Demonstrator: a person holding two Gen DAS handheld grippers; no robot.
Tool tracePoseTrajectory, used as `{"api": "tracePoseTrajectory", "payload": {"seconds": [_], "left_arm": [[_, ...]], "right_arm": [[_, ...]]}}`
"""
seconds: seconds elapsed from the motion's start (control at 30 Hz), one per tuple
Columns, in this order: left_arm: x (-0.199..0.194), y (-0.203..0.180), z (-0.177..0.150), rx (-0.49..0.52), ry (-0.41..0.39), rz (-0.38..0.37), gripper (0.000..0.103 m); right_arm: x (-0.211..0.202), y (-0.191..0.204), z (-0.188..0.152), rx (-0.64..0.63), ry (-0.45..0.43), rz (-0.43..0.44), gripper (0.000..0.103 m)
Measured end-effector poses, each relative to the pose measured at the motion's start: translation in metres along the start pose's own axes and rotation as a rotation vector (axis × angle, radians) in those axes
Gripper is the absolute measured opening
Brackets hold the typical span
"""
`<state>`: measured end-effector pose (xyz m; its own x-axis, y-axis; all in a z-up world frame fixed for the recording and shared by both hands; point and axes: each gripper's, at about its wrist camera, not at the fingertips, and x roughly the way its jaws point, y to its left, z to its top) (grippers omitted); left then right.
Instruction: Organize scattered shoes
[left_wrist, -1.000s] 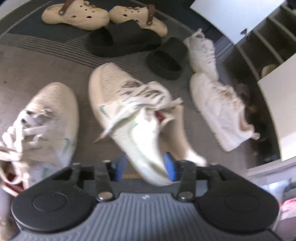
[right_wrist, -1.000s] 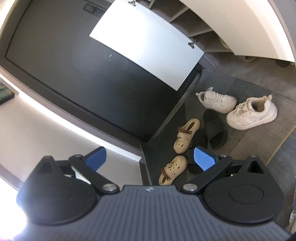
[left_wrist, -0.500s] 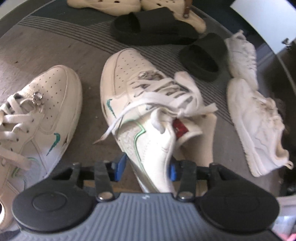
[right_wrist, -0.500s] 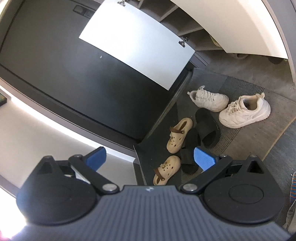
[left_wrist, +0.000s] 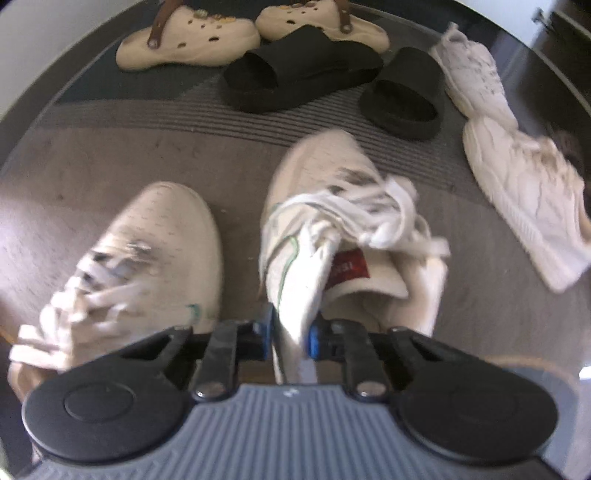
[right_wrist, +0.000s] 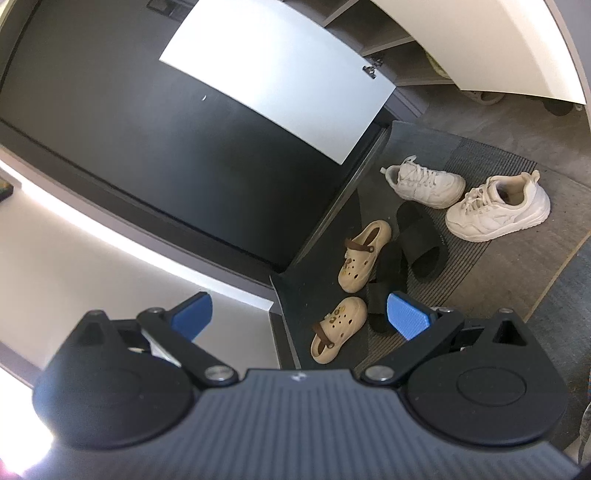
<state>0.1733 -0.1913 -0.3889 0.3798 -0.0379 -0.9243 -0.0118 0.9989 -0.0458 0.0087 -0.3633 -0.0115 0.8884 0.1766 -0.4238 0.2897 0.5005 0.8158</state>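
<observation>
My left gripper has just been closing and now pinches the side collar of a white green-trimmed sneaker on the grey mat, just beside its mate, while my right gripper hangs spread and empty above tan clogs and black slides.
</observation>
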Motion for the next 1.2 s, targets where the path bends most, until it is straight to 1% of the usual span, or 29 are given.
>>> {"api": "tracePoseTrajectory", "payload": {"seconds": [0.17, 0.27, 0.33, 0.37, 0.43, 0.47, 0.5, 0.53, 0.57, 0.6, 0.63, 0.7, 0.73, 0.83, 0.9, 0.97, 1.03, 1.13, 1.17, 1.2], "left_arm": [[-0.015, 0.012, -0.026, 0.083, 0.018, -0.001, 0.018], [-0.021, 0.013, -0.041, 0.124, 0.019, 0.003, 0.018], [-0.022, 0.016, -0.045, 0.112, 0.043, 0.003, 0.019], [-0.023, 0.018, -0.047, 0.099, 0.064, -0.005, 0.021], [-0.029, 0.021, -0.048, 0.095, 0.067, -0.041, 0.025], [-0.033, 0.023, -0.047, 0.095, 0.065, -0.065, 0.031], [-0.038, 0.027, -0.047, 0.087, 0.061, -0.087, 0.033], [-0.041, 0.032, -0.046, 0.077, 0.058, -0.108, 0.045], [-0.046, 0.036, -0.044, 0.069, 0.055, -0.121, 0.065], [-0.052, 0.039, -0.041, 0.060, 0.053, -0.134, 0.072], [-0.057, 0.043, -0.039, 0.052, 0.050, -0.147, 0.074], [-0.074, 0.049, -0.033, 0.074, 0.043, -0.184, 0.078], [-0.078, 0.048, -0.032, 0.093, 0.041, -0.181, 0.078], [-0.097, 0.052, -0.024, 0.150, 0.038, -0.140, 0.081], [-0.115, 0.063, -0.008, 0.123, 0.038, -0.116, 0.081], [-0.134, 0.069, 0.004, 0.133, 0.017, -0.089, 0.081], [-0.156, 0.076, 0.017, 0.160, -0.021, -0.063, 0.081], [-0.208, 0.091, 0.036, 0.203, -0.095, -0.055, 0.082], [-0.234, 0.099, 0.042, 0.217, -0.109, -0.044, 0.083], [-0.249, 0.104, 0.046, 0.221, -0.114, -0.036, 0.084]], "right_arm": [[0.003, 0.005, -0.003, -0.014, -0.002, -0.002, 0.103], [0.003, 0.006, -0.004, -0.035, -0.020, -0.022, 0.103], [0.004, 0.006, -0.004, -0.046, -0.028, -0.042, 0.103], [0.005, 0.006, -0.003, -0.052, -0.031, -0.056, 0.103], [0.006, 0.005, -0.002, -0.064, -0.039, -0.083, 0.103], [0.006, 0.006, -0.002, -0.067, -0.042, -0.088, 0.103], [0.006, 0.006, -0.001, -0.078, -0.050, -0.096, 0.103], [0.007, 0.007, 0.000, -0.089, -0.058, -0.103, 0.103], [0.007, 0.008, 0.001, -0.103, -0.068, -0.106, 0.103], [0.006, 0.010, 0.002, -0.114, -0.076, -0.106, 0.103], [0.006, 0.011, 0.002, -0.125, -0.085, -0.106, 0.103], [0.004, 0.014, 0.000, -0.140, -0.090, -0.098, 0.103], [0.003, 0.015, -0.001, -0.150, -0.093, -0.092, 0.103], [0.000, 0.018, -0.011, -0.186, -0.099, -0.095, 0.103], [0.003, 0.021, -0.017, -0.216, -0.086, -0.110, 0.103], [0.004, 0.024, -0.022, -0.235, -0.079, -0.112, 0.103], [0.002, 0.029, -0.029, -0.269, -0.080, -0.119, 0.103], [-0.002, 0.031, -0.037, -0.305, -0.055, -0.097, 0.103], [-0.004, 0.031, -0.039, -0.327, -0.046, -0.100, 0.103], [-0.006, 0.032, -0.042, -0.350, -0.036, -0.104, 0.103]]}}
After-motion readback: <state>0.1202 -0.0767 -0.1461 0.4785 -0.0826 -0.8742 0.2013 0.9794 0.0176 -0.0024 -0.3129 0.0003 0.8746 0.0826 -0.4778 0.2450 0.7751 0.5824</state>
